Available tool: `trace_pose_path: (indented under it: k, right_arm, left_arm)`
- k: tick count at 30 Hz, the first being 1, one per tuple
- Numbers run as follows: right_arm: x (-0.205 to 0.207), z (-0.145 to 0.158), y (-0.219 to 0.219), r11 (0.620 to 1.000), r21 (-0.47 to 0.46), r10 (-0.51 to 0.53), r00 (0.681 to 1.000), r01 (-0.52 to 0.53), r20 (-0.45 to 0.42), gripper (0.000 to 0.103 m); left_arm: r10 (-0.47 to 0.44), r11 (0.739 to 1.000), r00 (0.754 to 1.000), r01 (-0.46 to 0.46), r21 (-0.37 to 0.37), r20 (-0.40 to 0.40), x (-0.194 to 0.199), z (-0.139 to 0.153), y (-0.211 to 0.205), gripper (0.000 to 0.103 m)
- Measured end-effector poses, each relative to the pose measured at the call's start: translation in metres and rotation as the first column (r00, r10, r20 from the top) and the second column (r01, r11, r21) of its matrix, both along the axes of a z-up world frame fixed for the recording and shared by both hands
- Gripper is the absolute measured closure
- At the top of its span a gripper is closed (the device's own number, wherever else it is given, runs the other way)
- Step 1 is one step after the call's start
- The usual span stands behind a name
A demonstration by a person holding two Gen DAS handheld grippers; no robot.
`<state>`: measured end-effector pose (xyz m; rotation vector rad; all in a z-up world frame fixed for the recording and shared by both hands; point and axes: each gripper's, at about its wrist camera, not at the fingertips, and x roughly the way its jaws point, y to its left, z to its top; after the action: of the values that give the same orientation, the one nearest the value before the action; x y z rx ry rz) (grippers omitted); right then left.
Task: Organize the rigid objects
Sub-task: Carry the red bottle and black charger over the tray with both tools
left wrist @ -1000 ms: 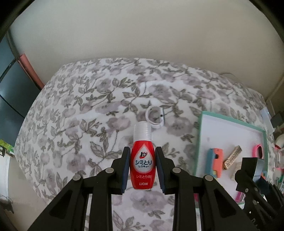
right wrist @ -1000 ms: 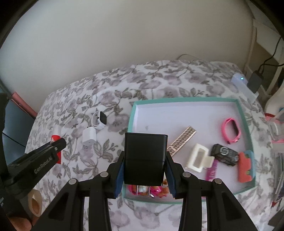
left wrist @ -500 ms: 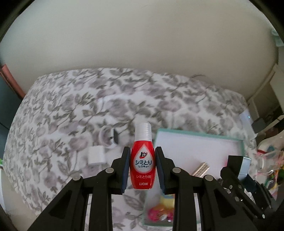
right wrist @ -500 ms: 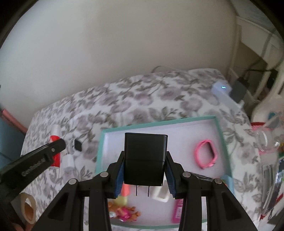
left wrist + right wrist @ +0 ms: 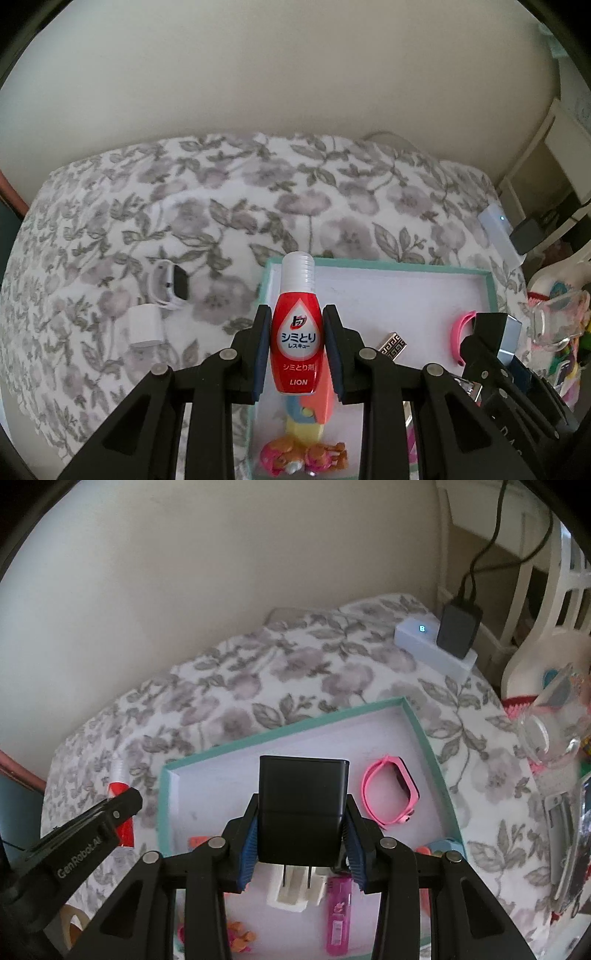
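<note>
Two grippers, both loaded, both over the teal-rimmed tray.

Left gripper: jaws narrowed onto a red stain-remover bottle, pads pressing its sides. Bottle upright in the grip, clear ribbed cap away from the camera, white drop-shaped label with Japanese text and "LION". It hangs above the tray's near-left corner; the tray floor lies below and ahead.

Right gripper: jaws partly open, clamped on a black plug adapter, two prongs pointing back toward the camera. It hangs over the tray's middle, the pink wristband just right, the pink lighter below.

Outside the tray, left: white charger cube, smartwatch on floral cloth.

Judgement: the right is better centred to set down.
</note>
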<state>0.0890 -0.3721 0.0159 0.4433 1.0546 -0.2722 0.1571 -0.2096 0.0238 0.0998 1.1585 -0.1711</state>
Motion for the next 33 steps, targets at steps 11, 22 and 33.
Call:
trace_pose_path:
  k: [11, 22, 33]
  right_arm:
    - [0.017, -0.039, -0.007, 1.000, -0.004, -0.012, 0.997, 0.011, -0.070, 0.060]
    - [0.021, -0.066, -0.010, 1.000, -0.017, -0.021, 0.991, 0.019, -0.134, 0.060]
    - [0.018, -0.065, -0.011, 0.999, -0.029, -0.029, 0.989, 0.025, -0.142, 0.060]
  left_arm:
    - [-0.063, 0.998, 0.997, 0.064, 0.027, -0.039, 0.014, -0.042, -0.022, 0.073]
    - [-0.072, 0.996, 0.992, 0.078, 0.053, -0.103, 0.018, -0.084, -0.026, 0.073]
    - [-0.083, 0.994, 0.990, 0.090, 0.058, -0.116, 0.016, -0.083, -0.026, 0.073]
